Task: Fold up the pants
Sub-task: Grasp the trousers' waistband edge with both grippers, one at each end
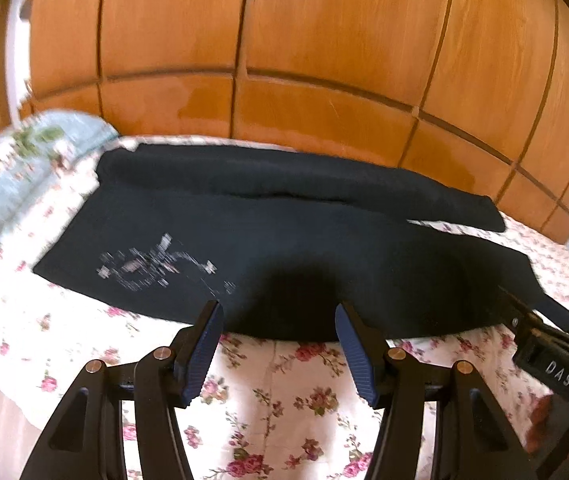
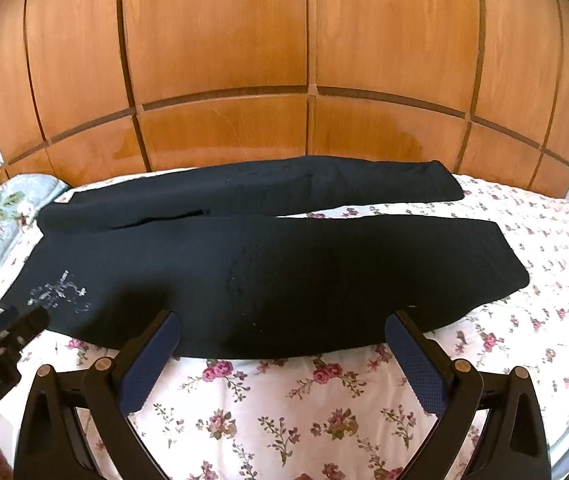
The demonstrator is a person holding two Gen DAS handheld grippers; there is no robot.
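Wooden wardrobe (image 2: 308, 40) far beyond both tongs; floral bed (image 2: 284, 408) beneath them; black pants (image 2: 284, 264) spread flat just ahead of the tips; left tongs (image 1: 278, 318) spread, empty; right tongs (image 2: 284, 334) spread wide, empty

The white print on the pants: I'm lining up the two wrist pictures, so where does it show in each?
Left wrist: white print left of centre, above the left claw's left finger.
Right wrist: white print far left, near the pants' edge.
Shared landmark: the wooden wardrobe behind the bed.
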